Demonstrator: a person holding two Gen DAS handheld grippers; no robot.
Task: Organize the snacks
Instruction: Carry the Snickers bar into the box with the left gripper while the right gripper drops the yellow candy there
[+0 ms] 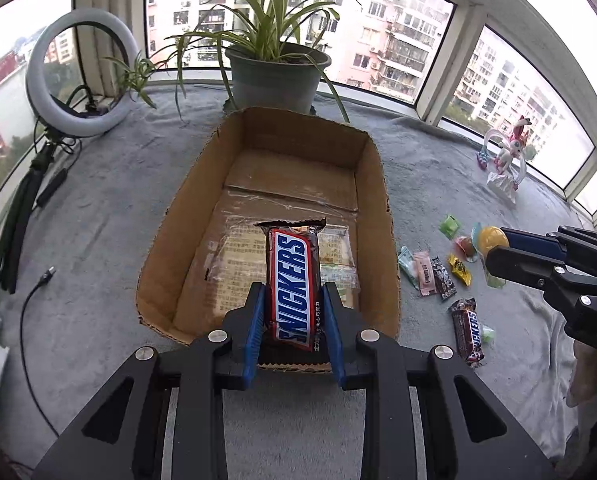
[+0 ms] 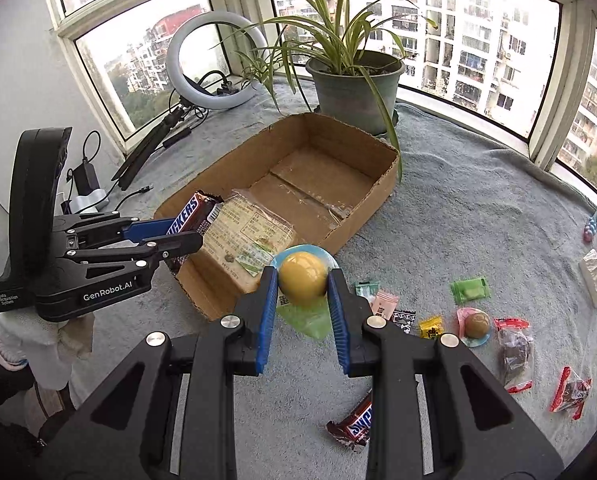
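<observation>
Cardboard box (image 1: 378, 184) fills the middle of my left view, open side up, on the grey surface (image 1: 98, 280). My left tool (image 1: 294, 312) is clamped on the Snickers bar (image 1: 294, 280), long axis pointing into it. My right tool (image 2: 303, 292), clamped on a yellow ball snack (image 2: 302, 276), hangs beside the box's near right wall.

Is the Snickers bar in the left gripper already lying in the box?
No, the left gripper holds the Snickers bar clamped above the box.

Potted plant (image 1: 276, 76); ring light (image 1: 80, 74); pink figurine (image 1: 508, 148); grey blanket (image 1: 98, 184).
</observation>
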